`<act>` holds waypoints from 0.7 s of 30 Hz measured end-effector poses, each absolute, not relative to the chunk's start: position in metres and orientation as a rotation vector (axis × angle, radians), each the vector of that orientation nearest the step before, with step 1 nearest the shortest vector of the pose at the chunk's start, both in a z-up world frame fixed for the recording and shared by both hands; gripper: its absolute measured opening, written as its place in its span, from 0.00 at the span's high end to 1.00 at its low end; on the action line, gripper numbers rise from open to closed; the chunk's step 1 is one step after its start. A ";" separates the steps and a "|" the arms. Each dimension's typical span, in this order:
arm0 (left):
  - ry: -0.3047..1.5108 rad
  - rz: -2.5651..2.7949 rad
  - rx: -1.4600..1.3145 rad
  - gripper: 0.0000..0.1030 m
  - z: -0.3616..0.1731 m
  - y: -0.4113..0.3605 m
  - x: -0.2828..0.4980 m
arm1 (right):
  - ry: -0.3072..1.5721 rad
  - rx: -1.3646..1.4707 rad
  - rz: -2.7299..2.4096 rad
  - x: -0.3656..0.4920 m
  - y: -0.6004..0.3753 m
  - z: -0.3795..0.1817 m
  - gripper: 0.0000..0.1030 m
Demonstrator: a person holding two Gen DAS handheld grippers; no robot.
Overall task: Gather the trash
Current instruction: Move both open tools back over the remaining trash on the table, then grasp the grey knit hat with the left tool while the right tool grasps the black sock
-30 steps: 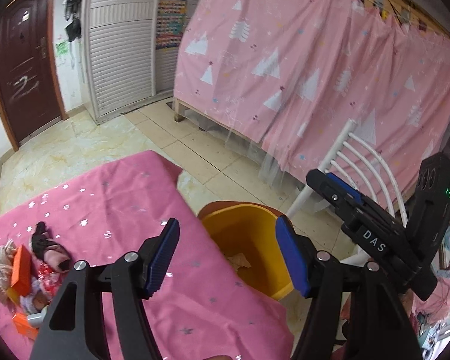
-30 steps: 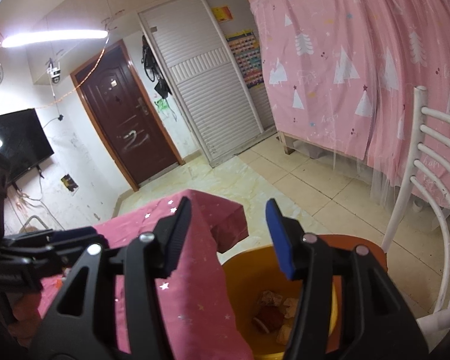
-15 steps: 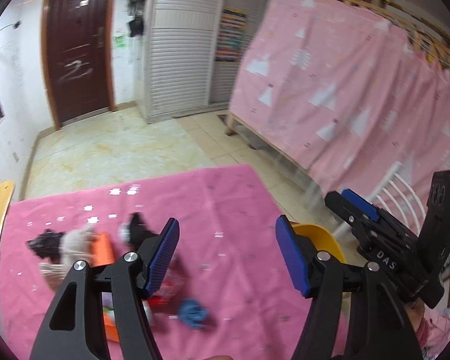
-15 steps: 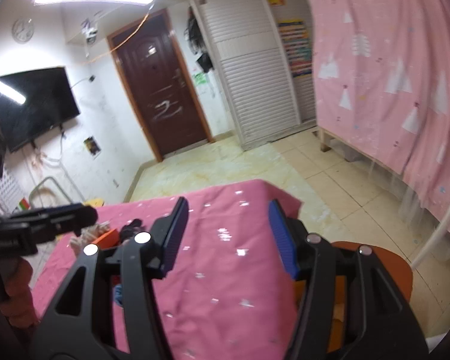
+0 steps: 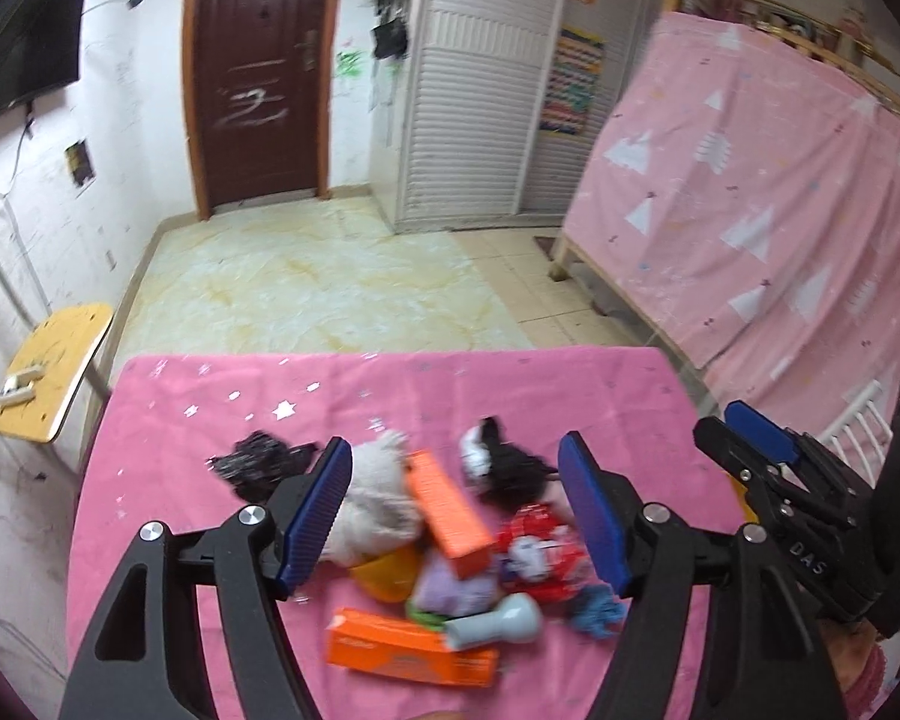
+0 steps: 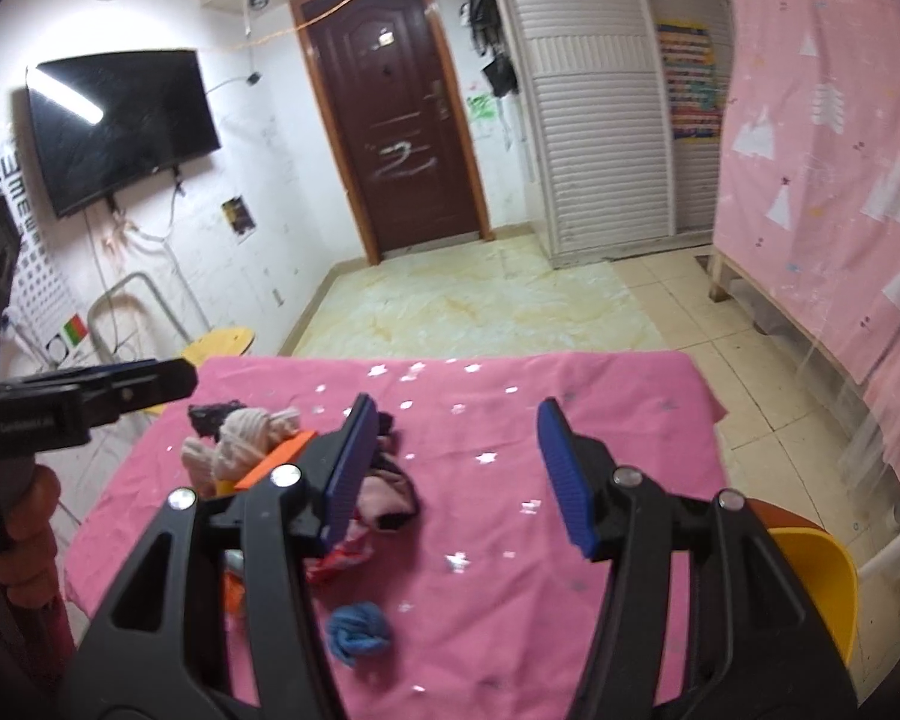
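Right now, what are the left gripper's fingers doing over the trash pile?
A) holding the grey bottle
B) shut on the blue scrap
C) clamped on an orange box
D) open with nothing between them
D: the left gripper is spread wide above the trash pile on the pink tablecloth, and no item is pinched between its fingers.

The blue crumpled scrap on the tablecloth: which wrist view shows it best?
The right wrist view: the blue crumpled scrap lies alone on open pink tablecloth, unobstructed. In the left wrist view it is smaller, blurred and partly hidden by that gripper's arm, beside the red wrapper.
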State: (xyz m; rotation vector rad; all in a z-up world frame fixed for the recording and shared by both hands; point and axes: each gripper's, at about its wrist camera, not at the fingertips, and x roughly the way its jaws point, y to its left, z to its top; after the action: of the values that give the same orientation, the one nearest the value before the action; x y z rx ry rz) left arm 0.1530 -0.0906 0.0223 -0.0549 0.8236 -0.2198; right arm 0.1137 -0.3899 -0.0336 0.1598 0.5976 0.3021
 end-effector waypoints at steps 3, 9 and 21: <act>0.856 -0.200 -0.067 0.38 0.010 -0.077 0.162 | 0.623 0.143 0.329 0.122 -0.372 -0.038 0.48; 0.909 -0.179 -0.107 0.38 -0.015 -0.058 0.175 | 0.668 0.104 0.367 0.136 -0.344 -0.046 0.48; 1.002 -0.207 -0.152 0.38 -0.054 -0.053 0.194 | 0.749 0.041 0.411 0.158 -0.310 -0.070 0.35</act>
State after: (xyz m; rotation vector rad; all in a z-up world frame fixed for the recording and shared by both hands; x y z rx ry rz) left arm 0.1937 -0.0532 -0.0542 -0.1524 1.0023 -0.2068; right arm 0.1582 -0.3096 -0.0699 0.0407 0.7492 0.4114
